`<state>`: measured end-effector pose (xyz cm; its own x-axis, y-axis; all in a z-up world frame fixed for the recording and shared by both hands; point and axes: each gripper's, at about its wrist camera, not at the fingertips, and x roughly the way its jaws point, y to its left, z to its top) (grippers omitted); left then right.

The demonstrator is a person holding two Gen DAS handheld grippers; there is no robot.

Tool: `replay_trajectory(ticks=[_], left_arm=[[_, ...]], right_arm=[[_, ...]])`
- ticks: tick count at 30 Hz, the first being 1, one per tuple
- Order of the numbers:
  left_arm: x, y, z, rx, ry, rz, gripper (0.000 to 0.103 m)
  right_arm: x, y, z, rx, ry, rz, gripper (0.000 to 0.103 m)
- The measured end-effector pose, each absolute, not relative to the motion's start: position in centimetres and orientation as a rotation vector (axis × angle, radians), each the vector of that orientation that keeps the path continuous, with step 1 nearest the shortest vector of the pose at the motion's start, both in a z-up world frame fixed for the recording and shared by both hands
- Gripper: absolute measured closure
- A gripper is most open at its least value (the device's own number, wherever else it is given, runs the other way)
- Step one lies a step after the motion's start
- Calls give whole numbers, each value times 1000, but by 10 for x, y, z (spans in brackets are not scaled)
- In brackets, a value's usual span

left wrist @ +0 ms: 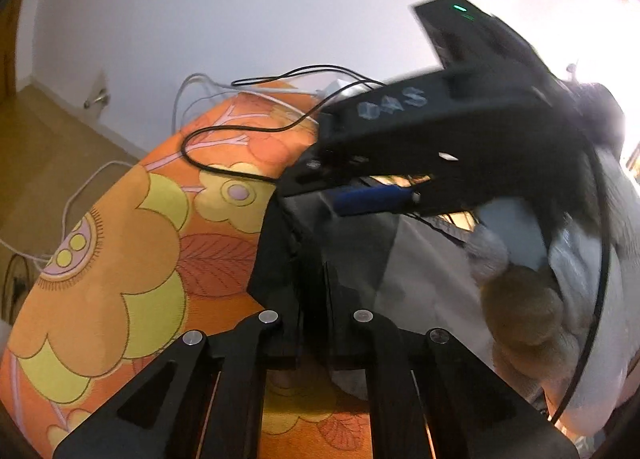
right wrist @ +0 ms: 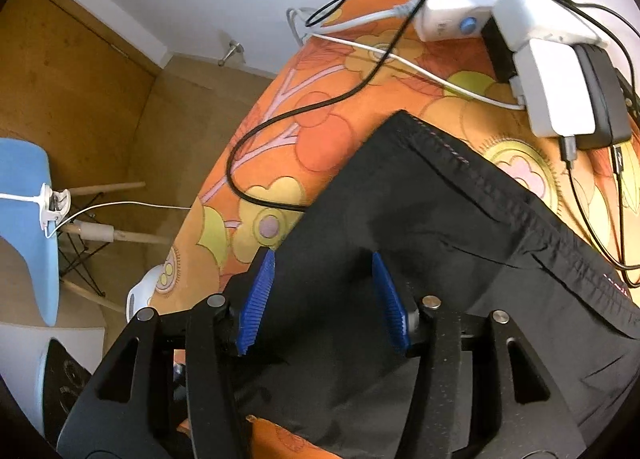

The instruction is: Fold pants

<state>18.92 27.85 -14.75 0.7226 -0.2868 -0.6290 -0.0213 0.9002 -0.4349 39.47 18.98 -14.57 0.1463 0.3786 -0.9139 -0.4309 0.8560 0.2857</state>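
Presently, the black pants (right wrist: 420, 227) are being folded on the orange floral tablecloth (right wrist: 320, 131): the left gripper (left wrist: 316, 299) is clamped on the fabric, the right gripper (right wrist: 324, 299) is held half-open, empty, above it, and a fresh grasp is judged necessary.

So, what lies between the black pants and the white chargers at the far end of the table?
In the right wrist view, only bare orange tablecloth lies between the black pants and the white chargers, crossed by a white cable.

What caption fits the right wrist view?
Right gripper, blue-padded jaws apart, poised over black fabric pants on the orange floral tablecloth.
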Motion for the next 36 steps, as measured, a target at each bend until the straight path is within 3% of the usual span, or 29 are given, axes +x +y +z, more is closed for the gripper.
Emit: replay_trajectory(ticks=[9,13,15,36], left_arm=[[182,250,-138,-341,718,-204,97],[179,248,-139,-344,714,-218,98],[175,242,-138,-327,714,-226,98],[120,129,-78,-161,761,-394,93]], right_arm=[[396,203,-152,-99,1341,572,48],[394,193,-151,-124,1328,542,91],[397,177,-151,-68,1333,546,95],[329,-51,-59,163,1071,512,98]])
